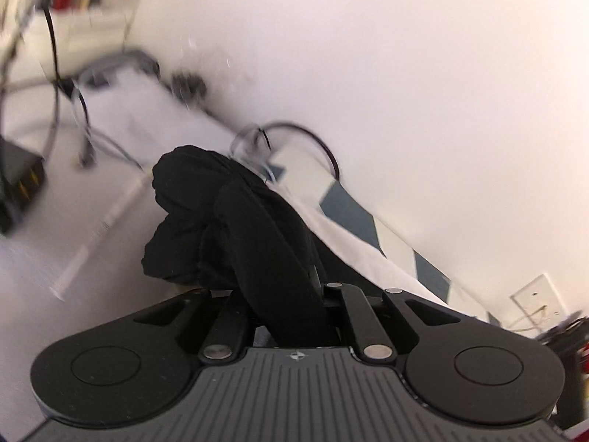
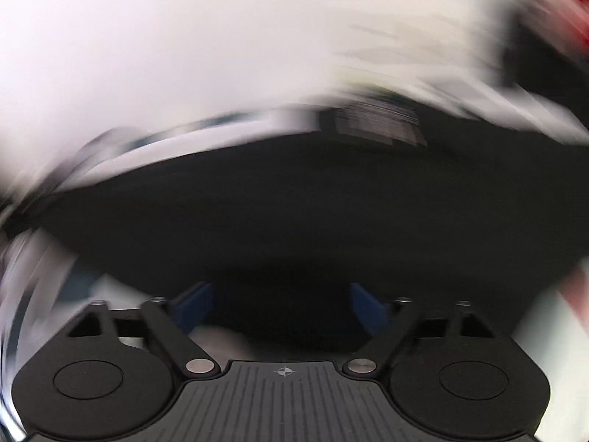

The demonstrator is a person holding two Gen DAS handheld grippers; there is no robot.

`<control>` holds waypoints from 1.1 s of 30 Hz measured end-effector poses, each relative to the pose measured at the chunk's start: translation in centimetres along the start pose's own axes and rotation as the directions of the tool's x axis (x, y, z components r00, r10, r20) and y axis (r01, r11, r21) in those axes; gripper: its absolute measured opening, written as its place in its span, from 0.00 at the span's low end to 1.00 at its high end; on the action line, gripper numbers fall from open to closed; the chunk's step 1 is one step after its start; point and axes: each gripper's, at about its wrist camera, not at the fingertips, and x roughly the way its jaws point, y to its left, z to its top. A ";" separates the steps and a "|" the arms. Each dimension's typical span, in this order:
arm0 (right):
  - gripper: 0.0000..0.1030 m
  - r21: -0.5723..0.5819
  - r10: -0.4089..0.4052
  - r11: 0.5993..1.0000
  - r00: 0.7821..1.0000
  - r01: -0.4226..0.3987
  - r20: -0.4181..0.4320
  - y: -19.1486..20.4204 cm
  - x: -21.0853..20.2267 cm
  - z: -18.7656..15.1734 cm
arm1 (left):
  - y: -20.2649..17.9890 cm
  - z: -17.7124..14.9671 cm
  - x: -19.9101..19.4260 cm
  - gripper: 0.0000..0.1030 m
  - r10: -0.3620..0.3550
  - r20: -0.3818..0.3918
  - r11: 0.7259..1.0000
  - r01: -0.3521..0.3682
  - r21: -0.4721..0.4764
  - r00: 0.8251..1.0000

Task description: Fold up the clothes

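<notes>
Garment: black garment [image 1: 235,221], bunched on the white desk [image 1: 121,258] near the wall; matte, soft knit look, no sheen.
Handling: prob. light, limp, non-slip; will sag + drape, nothing fragile.
Grip spot: take an edge or corner, not the bunched middle.
Left gripper [image 1: 291,305]: jaws closed down on a fold of the cloth.
Right gripper [image 2: 281,309]: blue pads wide apart, nothing pinched; dark cloth just ahead, view v. blurred.
</notes>
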 end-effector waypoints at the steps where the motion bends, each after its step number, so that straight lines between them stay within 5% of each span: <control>1: 0.82 0.110 -0.049 0.993 0.999 0.049 0.000 -2.7 -1.0 -0.2 | 0.2 0.1 -0.2 0.09 0.012 0.011 1.000 -0.012 0.002 1.000; 3: 0.82 0.325 -0.145 0.935 0.989 0.142 -0.015 -8.0 -2.9 -0.6 | 0.9 0.4 -0.7 0.09 0.034 0.013 0.999 -0.034 -0.026 0.999; 7: 0.81 0.412 -0.288 0.865 0.956 0.286 -0.059 -12.2 -4.4 -2.0 | 1.9 0.7 -1.2 0.09 0.071 0.002 0.997 -0.071 -0.043 0.997; 12: 0.70 0.348 -0.177 0.921 0.984 0.175 -0.027 -10.9 -2.9 -1.9 | 1.9 0.9 -2.6 0.09 0.086 -0.010 0.996 -0.086 -0.023 0.996; 15: 0.53 0.208 -0.164 0.962 0.983 0.177 -0.082 -8.8 -1.3 -2.2 | 2.0 1.2 -2.3 0.09 0.088 -0.013 0.996 -0.089 -0.030 0.996; 16: 0.41 0.160 -0.161 0.971 0.982 0.176 -0.101 -8.1 -0.8 -2.3 | 2.0 1.2 -2.4 0.09 0.091 -0.015 0.995 -0.091 -0.032 0.996; 17: 0.13 0.148 -0.149 0.975 0.983 0.164 -0.112 -7.8 -0.3 -2.4 | 2.0 1.2 -2.5 0.09 0.088 -0.016 0.995 -0.089 -0.037 0.996; 18: 0.02 0.163 -0.128 0.976 0.987 0.142 -0.094 -8.0 -0.5 -2.2 | 2.0 1.3 -2.6 0.09 0.086 -0.016 0.995 -0.087 -0.041 0.996; 21: 0.02 0.191 -0.097 0.978 0.993 0.083 0.067 -8.4 -3.8 -1.3 | 1.9 1.3 -3.0 0.09 0.079 -0.018 0.995 -0.080 -0.054 0.997; 24: 0.02 0.217 -0.111 0.974 0.970 0.063 0.218 -8.9 -8.3 -0.1 | 1.8 1.1 -2.9 0.09 0.079 -0.018 0.996 -0.079 -0.041 0.997; 27: 0.02 0.294 -0.087 0.954 0.993 0.059 0.082 -10.7 -7.6 -0.9 | 1.9 1.0 -3.0 0.09 0.094 -0.024 0.994 -0.095 -0.045 0.995; 30: 0.02 0.343 -0.117 0.928 0.988 0.145 -0.102 -11.9 -5.9 -2.3 | 2.1 0.9 -3.1 0.09 0.110 -0.034 0.993 -0.111 -0.046 0.993; 33: 0.17 0.419 -0.156 0.890 0.983 0.180 -0.093 -13.6 -7.1 -2.7 | 2.2 0.7 -3.1 0.09 0.124 -0.040 0.991 -0.126 -0.037 0.991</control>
